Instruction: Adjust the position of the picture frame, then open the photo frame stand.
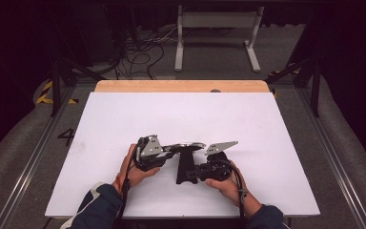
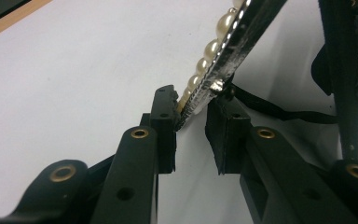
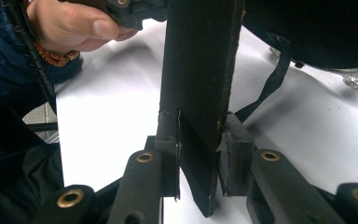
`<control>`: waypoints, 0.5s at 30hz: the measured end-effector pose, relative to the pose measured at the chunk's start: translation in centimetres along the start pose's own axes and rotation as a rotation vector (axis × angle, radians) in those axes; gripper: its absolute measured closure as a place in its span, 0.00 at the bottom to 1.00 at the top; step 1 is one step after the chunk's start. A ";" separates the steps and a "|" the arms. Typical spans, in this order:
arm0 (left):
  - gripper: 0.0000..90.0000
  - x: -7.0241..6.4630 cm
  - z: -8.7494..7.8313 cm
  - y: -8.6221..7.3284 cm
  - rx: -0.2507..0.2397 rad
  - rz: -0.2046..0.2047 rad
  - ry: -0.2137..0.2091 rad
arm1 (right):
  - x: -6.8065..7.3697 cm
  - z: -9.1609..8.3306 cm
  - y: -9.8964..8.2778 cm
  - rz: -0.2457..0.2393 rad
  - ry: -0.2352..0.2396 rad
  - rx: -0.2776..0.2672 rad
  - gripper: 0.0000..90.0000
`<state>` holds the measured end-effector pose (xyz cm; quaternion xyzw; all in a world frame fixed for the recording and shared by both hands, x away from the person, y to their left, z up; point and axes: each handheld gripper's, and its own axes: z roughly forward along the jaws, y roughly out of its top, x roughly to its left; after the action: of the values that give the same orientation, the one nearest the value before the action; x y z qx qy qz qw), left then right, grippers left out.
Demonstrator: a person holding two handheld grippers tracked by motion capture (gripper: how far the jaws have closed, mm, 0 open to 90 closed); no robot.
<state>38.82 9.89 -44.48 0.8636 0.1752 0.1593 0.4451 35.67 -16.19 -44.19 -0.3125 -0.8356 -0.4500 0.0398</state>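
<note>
Pearl-coloured beads run in a row along the rim of the thing I hold, a framed mirror [image 2: 223,51] or picture frame, I cannot tell which, with a silver, finely textured edge beside the beads. In the left gripper view this edge goes up diagonally from between my jaws, and the left gripper [image 2: 191,114] is clamped on its lower end: one pad touches the beaded side, the other the back.

From the high view the frame [image 1: 185,146] lies nearly flat and is lifted above the white table [image 1: 124,119], near the front edge, in the middle between my two hands. Under it hangs a black support leg [image 1: 187,167], wide at the bottom like an easel stand, and its foot is on or just above the table surface; I cannot tell which.

The right gripper [image 1: 205,169] comes from the right side and grasps this leg. In the right gripper view the black stand [image 3: 200,93] is a flat dark board which stands upright between the jaws, both pads pressed on its sides. A thin black strap [image 3: 270,84] goes from the board up to the dark back of the frame. My left hand [image 3: 74,23] is visible at the top left, with an orange bead bracelet [image 3: 56,56] on the wrist.
</note>
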 end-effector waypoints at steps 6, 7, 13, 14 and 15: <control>0.81 0.0 0.0 -0.1 -0.005 -0.023 -0.015 | 0.2 -0.1 -0.2 -0.007 -0.002 0.006 0.82; 0.80 0.1 0.1 -0.2 -0.007 -0.031 -0.022 | 0.1 -0.1 -0.2 -0.002 0.000 0.007 0.82; 0.63 0.7 0.2 -0.6 -0.036 -0.082 -0.034 | -0.1 -0.2 -0.5 0.016 -0.001 0.002 0.80; 0.61 0.7 0.2 -0.5 -0.038 -0.082 -0.034 | 0.0 -0.3 -0.5 0.016 -0.006 0.001 0.80; 0.60 0.7 0.3 -0.5 -0.038 -0.080 -0.029 | 0.0 -0.3 -0.6 0.017 -0.011 0.001 0.80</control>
<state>39.47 10.26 -44.99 0.8495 0.2002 0.1320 0.4700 35.28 -16.66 -44.40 -0.3221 -0.8334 -0.4474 0.0394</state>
